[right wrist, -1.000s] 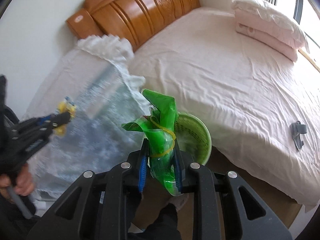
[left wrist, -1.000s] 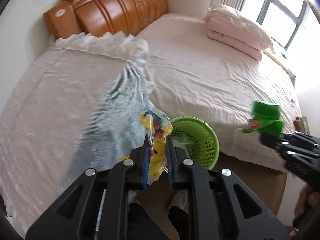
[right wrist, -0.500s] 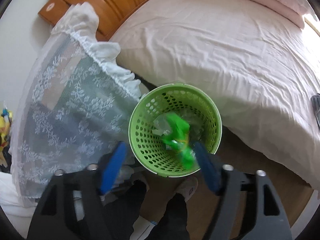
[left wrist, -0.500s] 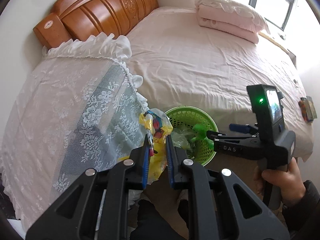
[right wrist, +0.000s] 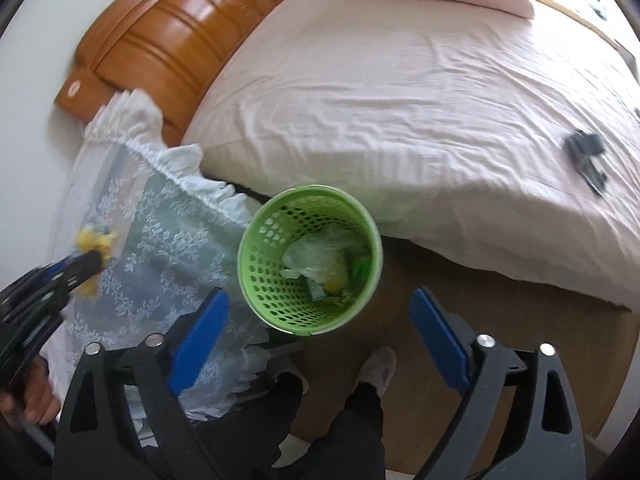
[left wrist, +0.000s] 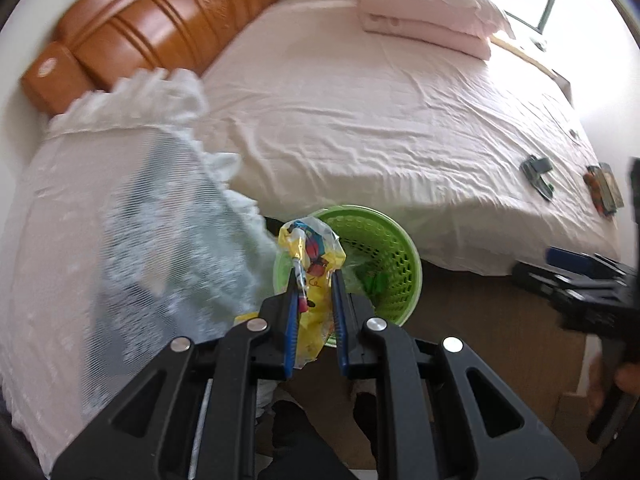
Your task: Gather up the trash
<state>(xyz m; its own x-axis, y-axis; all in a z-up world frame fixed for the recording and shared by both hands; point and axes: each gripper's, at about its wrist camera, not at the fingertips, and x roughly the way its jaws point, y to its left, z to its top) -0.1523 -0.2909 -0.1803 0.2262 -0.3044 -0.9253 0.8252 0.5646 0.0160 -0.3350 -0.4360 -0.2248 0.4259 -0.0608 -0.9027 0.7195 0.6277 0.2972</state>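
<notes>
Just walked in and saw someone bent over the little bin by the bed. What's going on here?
A person is collecting trash with two hand-held grippers. The left hand-held gripper is shut on a yellow snack wrapper, held near the green basket on the floor beside the bed. The right hand-held gripper is open and empty above the basket, where a green wrapper already lies among other trash.

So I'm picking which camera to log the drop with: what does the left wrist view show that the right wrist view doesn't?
Only the left wrist view shows the left gripper up close, shut on the yellow snack wrapper, plus a small colourful object at the bed's edge.

Only the right wrist view looks down into the green basket, showing the green wrapper and clear plastic inside, between the open right gripper.

Both show the basket, bed, lace cover and headboard.
</notes>
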